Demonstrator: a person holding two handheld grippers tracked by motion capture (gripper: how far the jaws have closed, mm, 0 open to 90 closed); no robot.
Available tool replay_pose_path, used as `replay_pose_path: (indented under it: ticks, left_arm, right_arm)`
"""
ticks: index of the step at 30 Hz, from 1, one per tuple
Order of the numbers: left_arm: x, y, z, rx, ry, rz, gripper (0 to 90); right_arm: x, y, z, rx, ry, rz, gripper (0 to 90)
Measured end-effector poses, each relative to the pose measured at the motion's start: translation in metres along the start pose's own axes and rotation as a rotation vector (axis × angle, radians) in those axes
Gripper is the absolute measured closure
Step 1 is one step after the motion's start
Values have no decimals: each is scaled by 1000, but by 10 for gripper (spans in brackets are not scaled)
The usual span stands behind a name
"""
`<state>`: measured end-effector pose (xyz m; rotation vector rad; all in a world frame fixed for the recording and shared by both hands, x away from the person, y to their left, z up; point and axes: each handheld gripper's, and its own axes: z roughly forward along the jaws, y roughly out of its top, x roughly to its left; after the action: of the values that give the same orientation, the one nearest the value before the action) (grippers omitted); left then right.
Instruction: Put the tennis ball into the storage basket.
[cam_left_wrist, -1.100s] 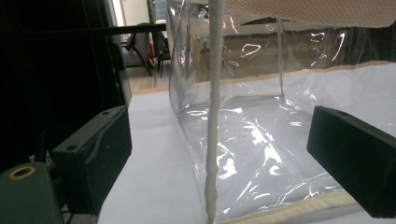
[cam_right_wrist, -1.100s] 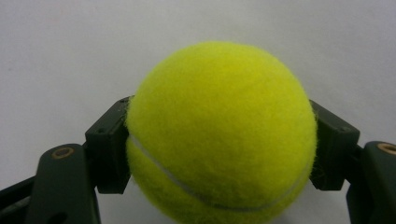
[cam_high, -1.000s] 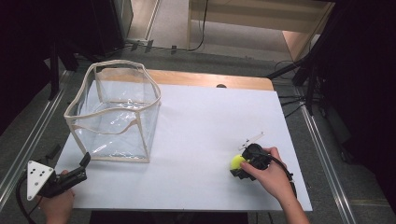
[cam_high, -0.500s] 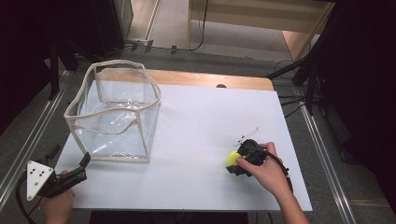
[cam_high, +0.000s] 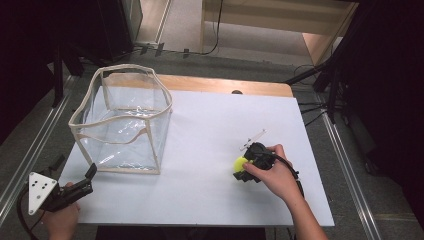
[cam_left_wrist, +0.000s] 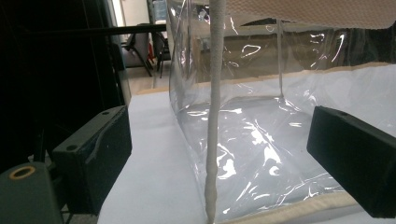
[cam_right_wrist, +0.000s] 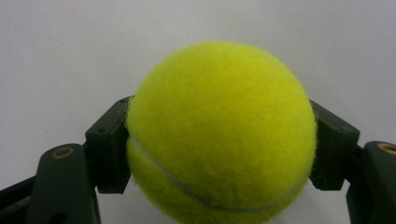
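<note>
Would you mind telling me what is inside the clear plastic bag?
Nothing visible: through the clear plastic bag only its own bottom and the white table show. Glare and creases hide small patches.

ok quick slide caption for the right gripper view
Right gripper with its fingers closed on a yellow tennis ball above the white table.

A yellow tennis ball (cam_right_wrist: 219, 133) sits between the two black jaws of the right gripper (cam_right_wrist: 219, 154). Both jaws press against its sides, one on the left and one on the right. A pale curved seam runs across its lower part. Behind it is a plain white surface (cam_right_wrist: 70, 51).
</note>
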<state>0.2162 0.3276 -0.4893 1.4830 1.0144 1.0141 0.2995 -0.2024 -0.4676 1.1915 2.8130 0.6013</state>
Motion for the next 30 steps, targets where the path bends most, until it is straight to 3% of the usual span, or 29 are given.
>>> replay_pose_path:
  ticks: [30]
  left_arm:
    - [0,0,0,-5,-2,-5,69]
  right_arm:
    - [19,66,12,3,43,-99,230]
